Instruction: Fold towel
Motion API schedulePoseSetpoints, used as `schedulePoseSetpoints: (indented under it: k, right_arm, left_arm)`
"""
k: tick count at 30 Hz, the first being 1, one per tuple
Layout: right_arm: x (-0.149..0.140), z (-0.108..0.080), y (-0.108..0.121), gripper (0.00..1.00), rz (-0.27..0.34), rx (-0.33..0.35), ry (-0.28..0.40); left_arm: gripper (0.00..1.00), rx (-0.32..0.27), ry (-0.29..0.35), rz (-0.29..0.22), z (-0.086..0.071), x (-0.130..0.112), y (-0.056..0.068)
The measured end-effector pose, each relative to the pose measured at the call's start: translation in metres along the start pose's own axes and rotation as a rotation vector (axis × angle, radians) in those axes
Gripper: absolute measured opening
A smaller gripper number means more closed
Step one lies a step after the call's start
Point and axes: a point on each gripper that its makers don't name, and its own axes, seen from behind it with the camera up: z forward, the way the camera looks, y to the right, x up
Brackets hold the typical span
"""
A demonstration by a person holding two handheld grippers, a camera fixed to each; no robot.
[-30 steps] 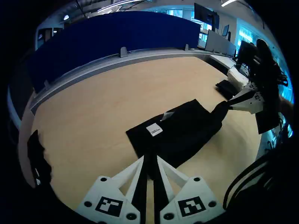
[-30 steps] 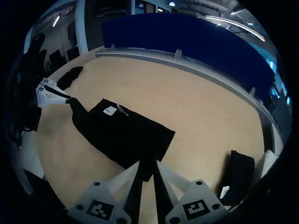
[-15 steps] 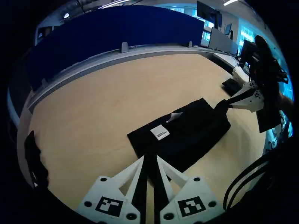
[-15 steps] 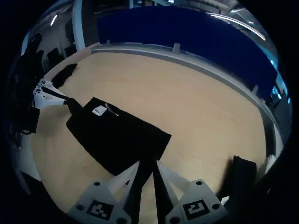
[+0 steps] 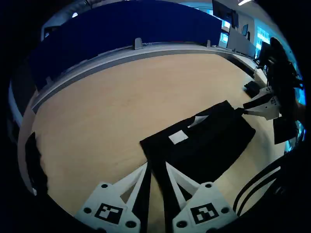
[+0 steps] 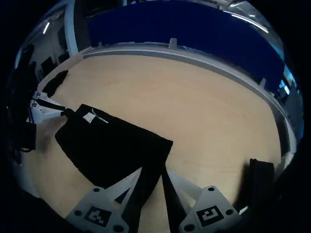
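Left gripper (image 5: 157,166): the two fingers (image 5: 132,179) stand almost together and clamp one corner of the black towel (image 5: 210,143), which passes down between them. Right gripper (image 6: 152,170): its fingers (image 6: 182,182) are drawn in the same way on another corner of the towel, and dark cloth fills the gap. In both views the pinched cloth is black against the black inner faces of the fingers, so the exact line of contact is hard to make out. From each gripper the towel runs forward and to one side as a single dark panel spread over the wooden table (image 5: 116,101). A white label (image 5: 178,137) lies on the towel's upper face, and a second white tab (image 5: 198,120) lies just beyond it, near the far edge. In the left gripper view the right gripper sits at the right margin with its tips on the towel's far corner; the figure behind it is dark and partly cut off. In the right gripper view the left gripper (image 6: 64,112) sits at the left margin, tips on the towel's corner beside the label. A dark bundle (image 5: 33,167) at the table's left edge is cut off and cannot be identified. A blue partition (image 5: 128,31) stands behind the table.
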Motion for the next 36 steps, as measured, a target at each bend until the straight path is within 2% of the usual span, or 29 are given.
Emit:
schedulePoseSetpoints:
  k: [5, 7, 9, 13, 19, 27, 36]
  right_arm:
    - [0.003, -0.001, 0.007, 0.47, 0.011, -0.023, 0.012]
    - [0.004, -0.003, 0.008, 0.61, 0.015, -0.027, 0.016]
    - [0.004, -0.005, 0.009, 0.69, 0.018, -0.029, 0.021]
    - [0.002, -0.011, 0.01, 0.89, 0.022, -0.027, 0.03]
    - [-0.002, -0.017, 0.008, 0.99, 0.028, -0.023, 0.039]
    - [-0.003, -0.026, 0.005, 0.99, 0.016, -0.022, 0.045]
    - [-0.011, -0.036, -0.003, 0.99, -0.024, 0.008, 0.039]
  left_arm:
    - [0.31, 0.028, 0.007, -0.014, 0.001, 0.002, -0.009]
    - [0.41, 0.034, 0.008, -0.022, -0.001, 0.003, -0.012]
    - [0.65, 0.036, 0.009, -0.027, -0.003, 0.004, -0.013]
    - [0.89, 0.034, 0.014, -0.034, -0.007, 0.003, -0.015]
    - [0.91, 0.038, 0.02, -0.039, -0.012, 0.001, -0.018]
    - [0.91, 0.044, 0.023, -0.045, -0.021, 0.0, -0.02]
    - [0.91, 0.093, 0.032, -0.064, -0.043, -0.013, -0.028]
